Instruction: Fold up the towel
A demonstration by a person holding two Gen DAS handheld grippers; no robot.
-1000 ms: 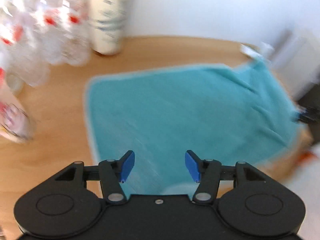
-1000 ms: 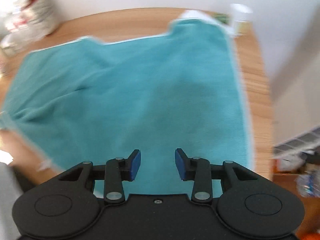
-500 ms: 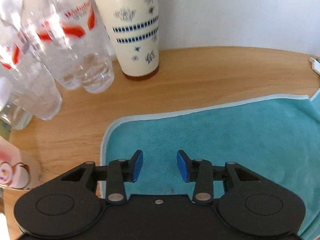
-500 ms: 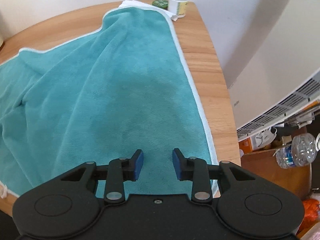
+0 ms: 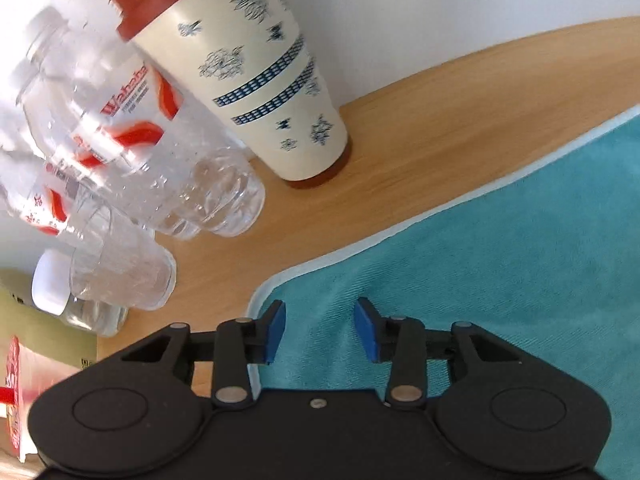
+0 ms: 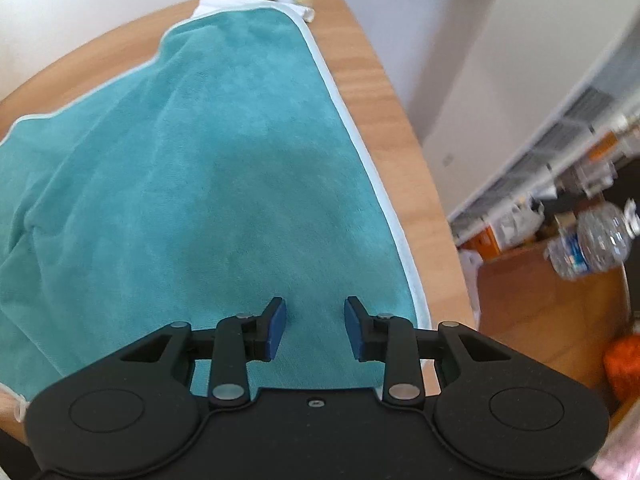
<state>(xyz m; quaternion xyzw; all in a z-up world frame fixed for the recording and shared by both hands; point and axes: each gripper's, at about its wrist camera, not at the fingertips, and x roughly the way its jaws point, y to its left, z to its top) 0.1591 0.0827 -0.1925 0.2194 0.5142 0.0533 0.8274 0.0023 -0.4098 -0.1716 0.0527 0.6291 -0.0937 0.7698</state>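
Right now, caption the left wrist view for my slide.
Open left gripper poised over a teal towel's corner, beside a patterned tumbler and water bottles.

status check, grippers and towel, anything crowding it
Left gripper open, empty, over towel corner. Right gripper open, empty. Teal terry towel with white trim spread, unfolded. Cream patterned tumbler, clear plastic bottles near left corner.

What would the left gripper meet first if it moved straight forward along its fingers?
Most likely the teal towel: the open left gripper points at the cloth near its white-edged corner. Beyond lie bare wooden table and the patterned cup, slightly left of the line. Height above the towel is unclear.
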